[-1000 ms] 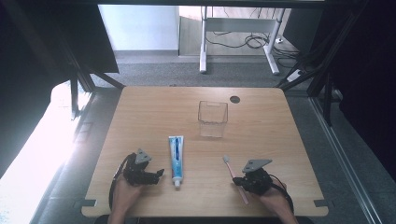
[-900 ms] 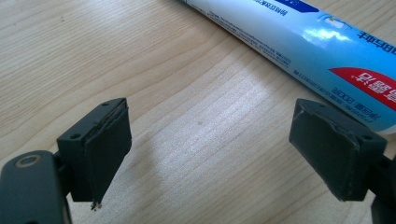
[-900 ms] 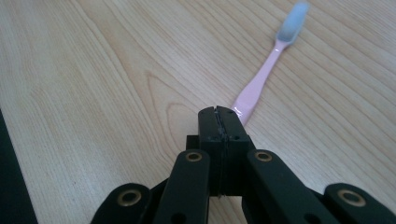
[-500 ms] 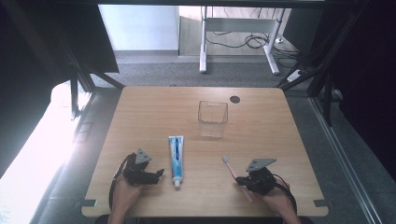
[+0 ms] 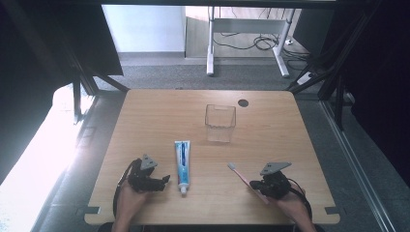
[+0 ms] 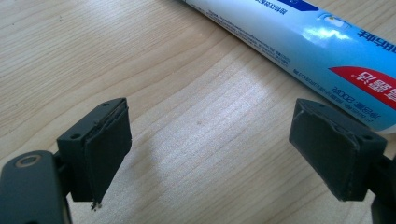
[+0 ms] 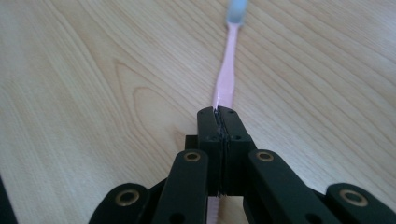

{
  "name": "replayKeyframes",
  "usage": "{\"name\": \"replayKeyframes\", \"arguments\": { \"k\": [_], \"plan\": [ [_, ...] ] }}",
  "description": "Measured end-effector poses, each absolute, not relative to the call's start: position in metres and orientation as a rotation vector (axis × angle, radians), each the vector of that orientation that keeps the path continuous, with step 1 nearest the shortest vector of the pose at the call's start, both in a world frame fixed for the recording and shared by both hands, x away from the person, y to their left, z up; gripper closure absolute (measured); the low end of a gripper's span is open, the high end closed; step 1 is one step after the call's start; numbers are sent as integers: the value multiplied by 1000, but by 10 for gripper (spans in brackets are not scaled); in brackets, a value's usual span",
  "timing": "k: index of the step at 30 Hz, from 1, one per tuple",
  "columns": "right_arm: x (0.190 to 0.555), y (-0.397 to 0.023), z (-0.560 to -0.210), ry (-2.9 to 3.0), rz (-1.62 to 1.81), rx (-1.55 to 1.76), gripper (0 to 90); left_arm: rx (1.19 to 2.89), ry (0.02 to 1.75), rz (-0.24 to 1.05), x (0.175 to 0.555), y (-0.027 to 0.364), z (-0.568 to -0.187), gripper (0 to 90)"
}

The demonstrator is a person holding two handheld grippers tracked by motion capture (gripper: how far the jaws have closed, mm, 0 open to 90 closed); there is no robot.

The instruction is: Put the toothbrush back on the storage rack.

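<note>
The pink toothbrush [image 7: 225,79] was pinched by its handle in the right gripper [image 7: 218,114], low over the table [image 5: 145,125]. The left gripper [image 6: 210,154] was held spread, nothing between its jaws, just beside the toothpaste [image 6: 322,42].

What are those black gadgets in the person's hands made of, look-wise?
Each hand carries a black gripper: left gripper, right gripper. Each has two flat, square-ended jaws on hinged black links with brass-coloured pivot rings. A grey three-cornered plate sits on top of each, and a black cable loops back past the wrist.
</note>
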State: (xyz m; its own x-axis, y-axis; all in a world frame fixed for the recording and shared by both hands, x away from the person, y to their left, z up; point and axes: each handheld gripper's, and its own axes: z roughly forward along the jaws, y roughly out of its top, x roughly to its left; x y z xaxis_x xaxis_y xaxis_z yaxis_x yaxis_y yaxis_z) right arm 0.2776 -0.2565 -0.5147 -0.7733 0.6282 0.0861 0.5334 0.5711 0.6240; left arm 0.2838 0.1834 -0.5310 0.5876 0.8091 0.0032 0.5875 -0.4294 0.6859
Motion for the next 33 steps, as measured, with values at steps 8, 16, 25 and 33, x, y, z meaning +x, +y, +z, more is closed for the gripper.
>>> {"name": "replayKeyframes", "arguments": {
  "k": [8,16,25,33],
  "plan": [
    [281,-264,-514,2635,964,1016,892,2167,1107,442,284,184,-531,132],
    [281,-264,-508,2645,953,1024,817,2175,1098,440,285,184,-532,133],
    [288,-260,-503,2705,818,1007,740,2180,1096,439,285,184,-532,133],
    [297,-246,-496,2785,645,969,728,2180,1097,436,286,185,-532,133]
  ]
}}
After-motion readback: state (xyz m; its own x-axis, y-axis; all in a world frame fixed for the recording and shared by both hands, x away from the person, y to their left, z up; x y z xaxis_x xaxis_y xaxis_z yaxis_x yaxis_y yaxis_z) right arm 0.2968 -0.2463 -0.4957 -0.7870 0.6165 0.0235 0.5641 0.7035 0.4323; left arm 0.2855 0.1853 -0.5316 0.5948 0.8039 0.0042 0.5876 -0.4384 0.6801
